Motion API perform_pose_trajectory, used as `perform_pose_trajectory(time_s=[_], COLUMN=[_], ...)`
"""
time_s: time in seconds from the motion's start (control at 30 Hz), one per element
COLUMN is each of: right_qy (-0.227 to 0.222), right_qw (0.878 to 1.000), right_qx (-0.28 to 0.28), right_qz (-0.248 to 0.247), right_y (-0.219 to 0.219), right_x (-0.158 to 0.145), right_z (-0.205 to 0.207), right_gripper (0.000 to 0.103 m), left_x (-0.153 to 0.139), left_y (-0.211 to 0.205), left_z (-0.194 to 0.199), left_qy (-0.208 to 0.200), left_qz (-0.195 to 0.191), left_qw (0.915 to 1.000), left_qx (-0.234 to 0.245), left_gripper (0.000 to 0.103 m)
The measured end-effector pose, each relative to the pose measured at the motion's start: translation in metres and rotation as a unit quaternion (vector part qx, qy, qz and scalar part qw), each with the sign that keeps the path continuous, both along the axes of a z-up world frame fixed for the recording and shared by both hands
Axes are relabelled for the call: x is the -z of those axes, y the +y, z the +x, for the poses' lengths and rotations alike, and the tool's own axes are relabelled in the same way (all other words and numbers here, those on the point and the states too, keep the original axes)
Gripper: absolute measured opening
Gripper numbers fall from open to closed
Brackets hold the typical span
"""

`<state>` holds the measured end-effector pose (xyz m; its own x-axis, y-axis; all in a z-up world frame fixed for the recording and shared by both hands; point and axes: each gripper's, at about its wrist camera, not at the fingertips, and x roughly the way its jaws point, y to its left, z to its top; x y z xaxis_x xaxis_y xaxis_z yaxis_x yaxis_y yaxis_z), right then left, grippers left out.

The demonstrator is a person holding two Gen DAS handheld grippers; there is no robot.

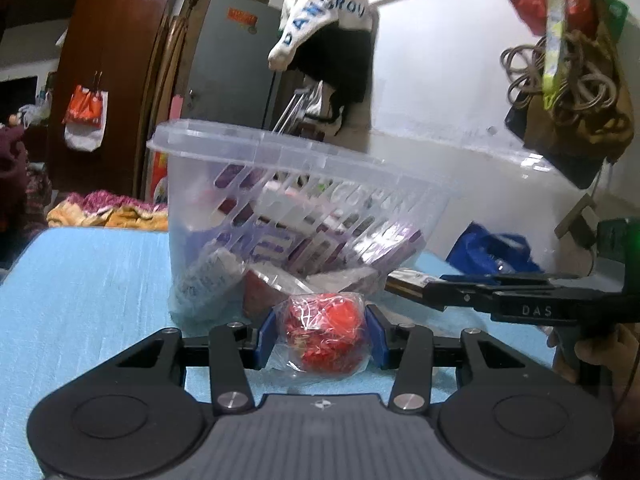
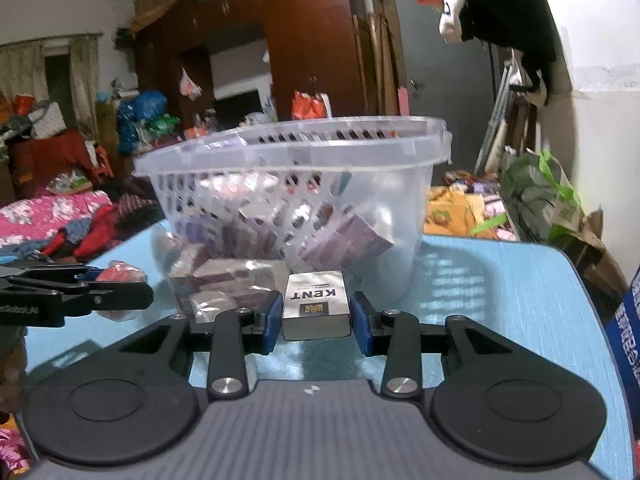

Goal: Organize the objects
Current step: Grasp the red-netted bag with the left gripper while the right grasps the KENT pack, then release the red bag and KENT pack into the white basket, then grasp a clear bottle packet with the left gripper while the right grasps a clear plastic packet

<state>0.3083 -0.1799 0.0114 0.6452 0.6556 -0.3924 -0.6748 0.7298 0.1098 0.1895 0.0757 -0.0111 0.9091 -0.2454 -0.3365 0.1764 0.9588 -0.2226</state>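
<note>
A clear plastic basket [image 1: 248, 168] holding several purple and white packs stands on the light blue table [image 1: 88, 280]; it also shows in the right wrist view [image 2: 400, 216]. My left gripper [image 1: 322, 334] is shut on a clear bag of red items [image 1: 326, 334] just in front of the basket. My right gripper [image 2: 316, 316] is shut on a white KENT pack [image 2: 315, 304], also right before the basket. The right gripper shows at the right edge of the left wrist view [image 1: 432, 294], and the left gripper at the left of the right wrist view [image 2: 136, 294].
Wrapped purple packs [image 2: 224, 280] lie on the table against the basket's base. A blue bag [image 1: 492, 252] sits at the table's right side by the white wall. Clothes and bags hang on the wall; bedding and clutter lie beyond the table's far edge.
</note>
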Motion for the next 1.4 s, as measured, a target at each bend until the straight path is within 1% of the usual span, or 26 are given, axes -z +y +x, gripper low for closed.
perform_pose_trajectory(time_s=[0.07, 0.17, 0.2, 0.27, 0.33, 0.4, 0.47, 0.5, 0.53, 0.57, 0.6, 0.63, 0.67, 0.7, 0.73, 0.8, 0.87, 0.9, 0.93, 1.0, 1.03, 1.1, 1.17, 1.23, 1.33, 1.4], right_qy=[-0.009, -0.032, -0.039, -0.066, -0.094, -0.111, -0.121, -0.121, -0.121, -0.120, -0.117, -0.114, -0.114, -0.122, -0.131, -0.132, -0.119, -0.113, -0.111, -0.092, -0.076, -0.051, -0.024, -0.004, 0.018, 0.023], right_qw=[1.000, 0.998, 0.997, 0.994, 0.991, 0.989, 0.990, 0.991, 0.991, 0.991, 0.992, 0.993, 0.992, 0.991, 0.990, 0.990, 0.990, 0.991, 0.993, 0.995, 0.995, 0.995, 0.996, 0.996, 0.995, 0.995], right_qx=[-0.007, -0.021, -0.025, -0.024, -0.011, -0.009, 0.012, 0.023, 0.027, 0.026, 0.029, 0.038, 0.046, 0.048, 0.046, 0.031, 0.004, -0.006, -0.014, -0.025, -0.031, -0.044, -0.051, -0.054, -0.061, -0.067], right_qz=[0.018, 0.054, 0.066, 0.086, 0.092, 0.093, 0.070, 0.058, 0.051, 0.042, 0.031, 0.019, 0.009, 0.006, 0.011, 0.042, 0.072, 0.065, 0.040, -0.020, -0.048, -0.068, -0.074, -0.068, -0.070, -0.065], right_y=[-0.006, -0.016, -0.019, -0.023, -0.019, -0.009, 0.008, 0.017, 0.025, 0.033, 0.040, 0.044, 0.047, 0.046, 0.041, 0.024, 0.008, 0.006, 0.009, 0.022, 0.028, 0.039, 0.046, 0.048, 0.047, 0.046], right_x=[-0.002, -0.013, -0.021, -0.041, -0.065, -0.090, -0.108, -0.112, -0.113, -0.112, -0.109, -0.106, -0.103, -0.101, -0.099, -0.099, -0.092, -0.087, -0.077, -0.057, -0.045, -0.024, -0.013, -0.005, 0.003, 0.003], right_z=[-0.010, -0.032, -0.037, -0.046, -0.046, -0.035, -0.014, -0.003, 0.009, 0.020, 0.027, 0.032, 0.033, 0.028, 0.020, -0.001, -0.020, -0.026, -0.034, -0.036, -0.034, -0.029, -0.020, -0.015, -0.013, -0.013], right_gripper=[0.041, 0.041, 0.041, 0.041, 0.041, 0.041, 0.041, 0.041, 0.041, 0.042, 0.050, 0.069, 0.078, 0.089, 0.097, 0.103, 0.103, 0.103, 0.103, 0.103, 0.103, 0.102, 0.094, 0.079, 0.066, 0.062], left_x=[-0.004, -0.015, -0.022, -0.047, -0.074, -0.100, -0.116, -0.119, -0.119, -0.115, -0.110, -0.105, -0.101, -0.100, -0.100, -0.101, -0.097, -0.092, -0.086, -0.071, -0.063, -0.047, -0.037, -0.027, -0.014, -0.008], left_y=[-0.001, 0.005, 0.006, 0.006, 0.003, -0.003, -0.005, -0.006, -0.007, -0.007, -0.007, -0.004, 0.001, 0.005, 0.008, 0.008, 0.008, 0.009, 0.009, 0.012, 0.015, 0.026, 0.037, 0.043, 0.041, 0.037], left_z=[-0.007, -0.016, -0.018, -0.020, -0.008, 0.020, 0.057, 0.074, 0.089, 0.103, 0.113, 0.120, 0.121, 0.116, 0.104, 0.073, 0.040, 0.028, 0.019, 0.012, 0.015, 0.030, 0.045, 0.053, 0.062, 0.065], left_qy=[-0.028, -0.056, -0.071, -0.101, -0.111, -0.101, -0.075, -0.062, -0.055, -0.046, -0.032, -0.019, -0.010, -0.013, -0.033, -0.063, -0.077, -0.079, -0.074, -0.042, -0.018, 0.023, 0.052, 0.067, 0.082, 0.088], left_qz=[-0.002, -0.035, -0.039, -0.032, -0.020, -0.001, 0.006, 0.008, 0.010, 0.013, 0.015, 0.010, 0.002, -0.007, -0.011, 0.002, 0.022, 0.032, 0.046, 0.073, 0.077, 0.067, 0.050, 0.042, 0.060, 0.069], left_qw=[0.9996, 0.9977, 0.9966, 0.9943, 0.9936, 0.9948, 0.9969, 0.9978, 0.9983, 0.9988, 0.9992, 0.9993, 0.9990, 0.9987, 0.9983, 0.9973, 0.9961, 0.9955, 0.9950, 0.9941, 0.9939, 0.9934, 0.9922, 0.9918, 0.9901, 0.9884], left_qx=[0.003, 0.018, 0.017, 0.006, -0.002, -0.011, -0.023, -0.023, -0.017, -0.013, -0.016, -0.029, -0.044, -0.049, -0.046, -0.038, -0.037, -0.041, -0.049, -0.068, -0.076, -0.090, -0.101, -0.101, -0.097, -0.103], left_gripper=[0.050, 0.050, 0.050, 0.050, 0.050, 0.050, 0.050, 0.050, 0.055, 0.071, 0.078, 0.080, 0.080, 0.080, 0.080, 0.080, 0.085, 0.087, 0.089, 0.089, 0.089, 0.089, 0.088, 0.088, 0.087, 0.087])
